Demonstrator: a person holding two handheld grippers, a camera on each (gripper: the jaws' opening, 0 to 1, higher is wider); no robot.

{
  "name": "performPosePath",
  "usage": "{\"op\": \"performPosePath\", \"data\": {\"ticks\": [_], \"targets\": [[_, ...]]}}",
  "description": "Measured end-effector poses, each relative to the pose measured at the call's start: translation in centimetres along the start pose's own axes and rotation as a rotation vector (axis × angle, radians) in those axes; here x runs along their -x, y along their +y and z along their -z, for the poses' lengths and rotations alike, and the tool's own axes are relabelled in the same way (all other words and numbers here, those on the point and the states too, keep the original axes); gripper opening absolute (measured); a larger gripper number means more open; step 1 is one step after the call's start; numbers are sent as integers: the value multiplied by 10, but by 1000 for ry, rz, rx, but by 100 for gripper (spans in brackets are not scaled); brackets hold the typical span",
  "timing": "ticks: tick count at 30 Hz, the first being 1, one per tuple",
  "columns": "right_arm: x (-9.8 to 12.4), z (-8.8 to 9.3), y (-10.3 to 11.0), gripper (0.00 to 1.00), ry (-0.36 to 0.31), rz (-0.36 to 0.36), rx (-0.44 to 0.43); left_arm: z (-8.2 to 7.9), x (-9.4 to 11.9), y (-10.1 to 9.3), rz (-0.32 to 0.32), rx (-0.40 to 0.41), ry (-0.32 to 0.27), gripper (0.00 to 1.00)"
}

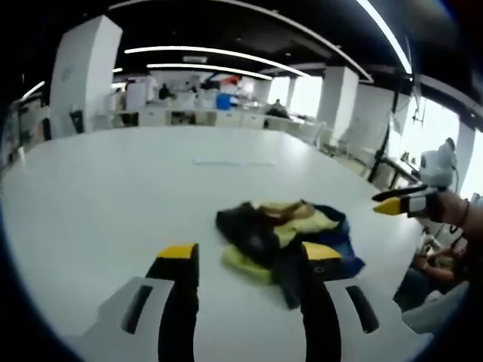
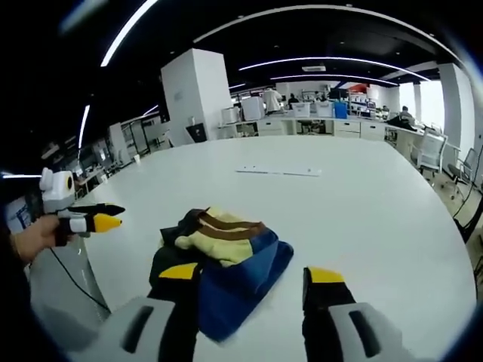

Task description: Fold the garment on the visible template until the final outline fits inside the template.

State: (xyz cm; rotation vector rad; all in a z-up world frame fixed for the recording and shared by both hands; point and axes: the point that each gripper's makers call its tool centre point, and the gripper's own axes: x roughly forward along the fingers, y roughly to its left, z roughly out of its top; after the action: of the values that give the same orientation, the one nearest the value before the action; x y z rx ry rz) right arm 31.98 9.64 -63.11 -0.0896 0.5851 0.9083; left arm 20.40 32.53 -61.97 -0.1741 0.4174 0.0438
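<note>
With both grippers' fingers spread and empty, the garment (image 2: 223, 264) lay bunched on the white tabletop (image 2: 362, 226), so a blind pinch risked grabbing several layers together.

bright ceiling strips (image 2: 332, 60) | window glare | soft blur | edges warped

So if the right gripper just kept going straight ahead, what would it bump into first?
Probably the crumpled garment on the white table. It lies right ahead between the open jaws of the right gripper, though how far ahead is hard to judge.
</note>
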Motion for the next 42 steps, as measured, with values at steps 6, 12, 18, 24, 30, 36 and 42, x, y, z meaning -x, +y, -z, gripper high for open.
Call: {"op": "performPosePath", "data": {"ticks": [6, 12, 18, 24, 30, 36, 42], "targets": [[-13, 0, -2, 47, 12, -4, -2, 2, -12, -7, 7, -3, -5, 41], [-27, 2, -1, 42, 33, -16, 0, 10, -26, -9, 10, 6, 16, 37], [-41, 4, -1, 39, 55, -27, 2, 21, -40, -12, 22, 4, 50, 29], [-52, 6, -1, 34, 76, -28, -20, 30, -52, -14, 32, 13, 77, 24], [-62, 13, 0, 28, 114, -16, -30, 39, -64, -16, 32, 11, 107, 19], [-63, 14, 2, 24, 134, -18, -31, 46, -72, -21, 42, -9, 129, 15], [-66, 20, -5, 20, 169, 13, -46, 55, -79, -17, 28, -8, 152, 12]]}}
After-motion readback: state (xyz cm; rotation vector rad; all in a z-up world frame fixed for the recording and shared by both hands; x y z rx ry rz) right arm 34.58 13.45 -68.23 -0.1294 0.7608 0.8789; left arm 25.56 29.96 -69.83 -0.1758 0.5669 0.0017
